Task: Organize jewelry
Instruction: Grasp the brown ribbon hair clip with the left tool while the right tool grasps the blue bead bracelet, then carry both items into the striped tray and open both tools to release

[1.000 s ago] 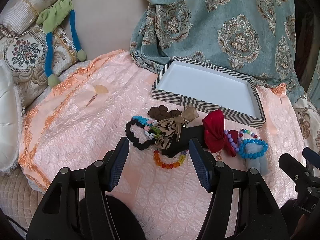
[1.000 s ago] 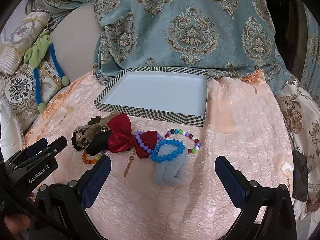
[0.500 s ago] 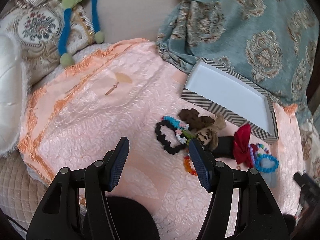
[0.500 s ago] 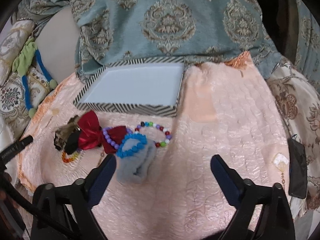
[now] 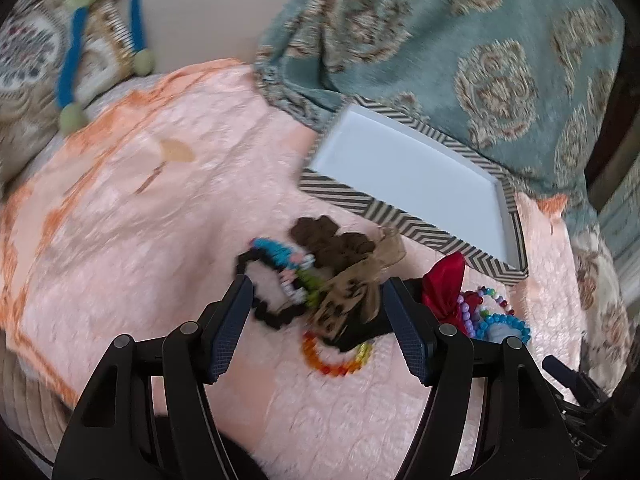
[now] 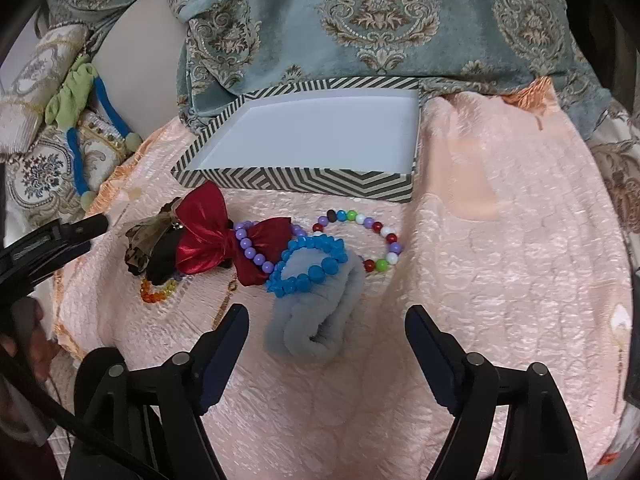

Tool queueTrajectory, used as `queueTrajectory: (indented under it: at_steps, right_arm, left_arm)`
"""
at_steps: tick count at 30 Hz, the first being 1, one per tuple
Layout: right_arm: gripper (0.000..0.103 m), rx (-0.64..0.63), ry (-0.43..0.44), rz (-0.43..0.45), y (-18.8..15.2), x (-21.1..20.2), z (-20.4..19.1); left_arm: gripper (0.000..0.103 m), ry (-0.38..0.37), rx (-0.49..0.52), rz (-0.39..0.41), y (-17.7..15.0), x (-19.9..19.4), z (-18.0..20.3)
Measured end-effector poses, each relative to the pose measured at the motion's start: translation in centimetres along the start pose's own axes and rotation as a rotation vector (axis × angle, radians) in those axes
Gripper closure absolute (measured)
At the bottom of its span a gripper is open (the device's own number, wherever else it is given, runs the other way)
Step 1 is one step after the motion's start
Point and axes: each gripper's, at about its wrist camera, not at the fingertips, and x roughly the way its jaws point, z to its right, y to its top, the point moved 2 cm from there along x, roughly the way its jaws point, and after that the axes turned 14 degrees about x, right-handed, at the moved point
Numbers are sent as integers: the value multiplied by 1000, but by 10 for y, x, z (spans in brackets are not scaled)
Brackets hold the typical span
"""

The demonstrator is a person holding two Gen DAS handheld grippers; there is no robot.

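Right gripper (image 6: 326, 340) spread wide, empty. Soft grey fabric scrunchie (image 6: 316, 316) just ahead between its fingers, long axis running away toward striped white-lined cardboard tray (image 6: 296, 180).

Soft daylight, left-view motion blur

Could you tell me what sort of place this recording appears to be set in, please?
Probably a home living room or bedroom, on a sofa or bed: a pink quilted cloth covers a soft surface, an embroidered cushion lies at the left, and a teal damask fabric drapes behind the striped box.
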Motion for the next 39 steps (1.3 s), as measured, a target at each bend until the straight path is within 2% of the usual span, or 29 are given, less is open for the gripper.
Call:
queueTrajectory:
  at_steps: [2,8,10,12,13,14,15,16,18,19,20,31,39]
  right_arm:
    - [31,7,14,-17,2,6,0]
    - [32,63,54,-25,10,16,6]
    - [32,88,66,-16,15,17,10]
    - [43,84,60,-6,20,19,11]
    - [55,72,51,-6,22,21,10]
    - [62,58,54,-7,23,25,9]
    - [65,53,59,-11,24,27,9]
    - [74,57,63,-26,24,31,9]
    - [80,55,60,-17,23,29,9]
    - [88,49,61,-9,23,27,9]
    - [92,45,65,3,23,22,8]
    - [94,-19,153,113,33,-33,-21]
    - [94,-37,147,165,58,-46,-28]
  left_arm:
    - [35,-1,33,-22,5,13,7]
    - [35,-31,83,-83,10,50,14]
    - [41,-43,71,-85,10,56,11]
    - [64,-73,51,-93,11,63,9]
    - [69,-97,41,-103,11,66,8]
    - [74,-118,34,-111,12,69,9]
    - [78,-131,33,-117,12,72,9]
    - [80,-131,40,-116,12,72,10]
    - [90,-129,51,-112,13,71,12]
    - [91,-142,48,-108,13,68,11]
    - [92,-152,42,-102,14,66,10]
    - [95,-150,34,15,35,9,-6]
    - [95,-137,26,53,57,-6,-9]
